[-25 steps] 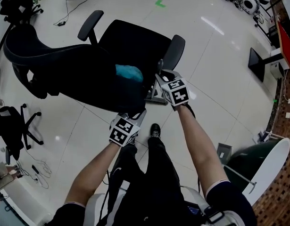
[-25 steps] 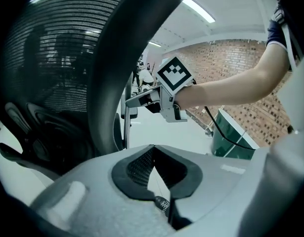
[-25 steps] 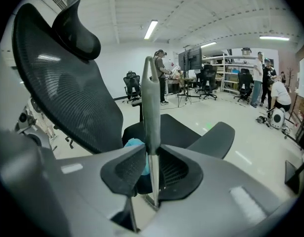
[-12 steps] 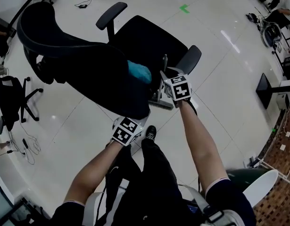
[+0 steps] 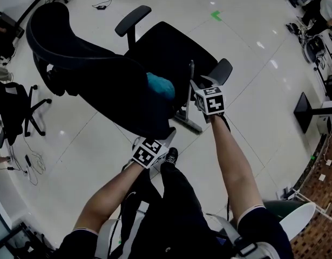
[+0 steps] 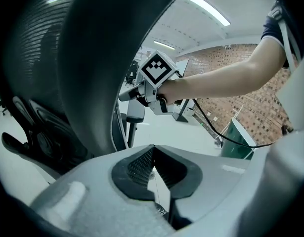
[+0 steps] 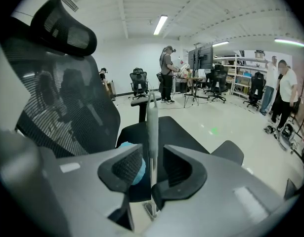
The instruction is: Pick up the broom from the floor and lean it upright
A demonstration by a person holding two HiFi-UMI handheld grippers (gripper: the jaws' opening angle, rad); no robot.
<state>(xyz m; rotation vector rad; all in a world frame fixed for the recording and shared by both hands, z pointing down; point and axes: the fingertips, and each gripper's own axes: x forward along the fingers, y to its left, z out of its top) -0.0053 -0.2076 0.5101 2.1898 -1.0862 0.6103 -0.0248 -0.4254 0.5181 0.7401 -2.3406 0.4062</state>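
Note:
The broom stands almost upright against the front edge of the black office chair's seat (image 5: 171, 47). Its grey handle (image 5: 191, 75) rises beside the right armrest, and its head (image 5: 188, 122) rests on the floor. My right gripper (image 5: 197, 89) is at the handle. In the right gripper view the handle (image 7: 152, 113) runs between the jaws of that gripper (image 7: 152, 168) with a gap on each side; they have just been opening. My left gripper (image 5: 164, 139) is low beside the chair's back. Its jaws (image 6: 152, 161) are shut with nothing in them.
A teal bundle (image 5: 160, 86) lies on the chair seat. The chair's backrest (image 5: 90, 74) tilts toward me. Another black chair (image 5: 17, 117) and cables (image 5: 31, 169) are at the left, a green bin (image 5: 295, 220) at the lower right. People (image 7: 166, 73) stand far off.
The right gripper's jaws have spread off the broom handle, and that gripper has drifted right. The handle stays standing against the chair. The left gripper has hardly moved.

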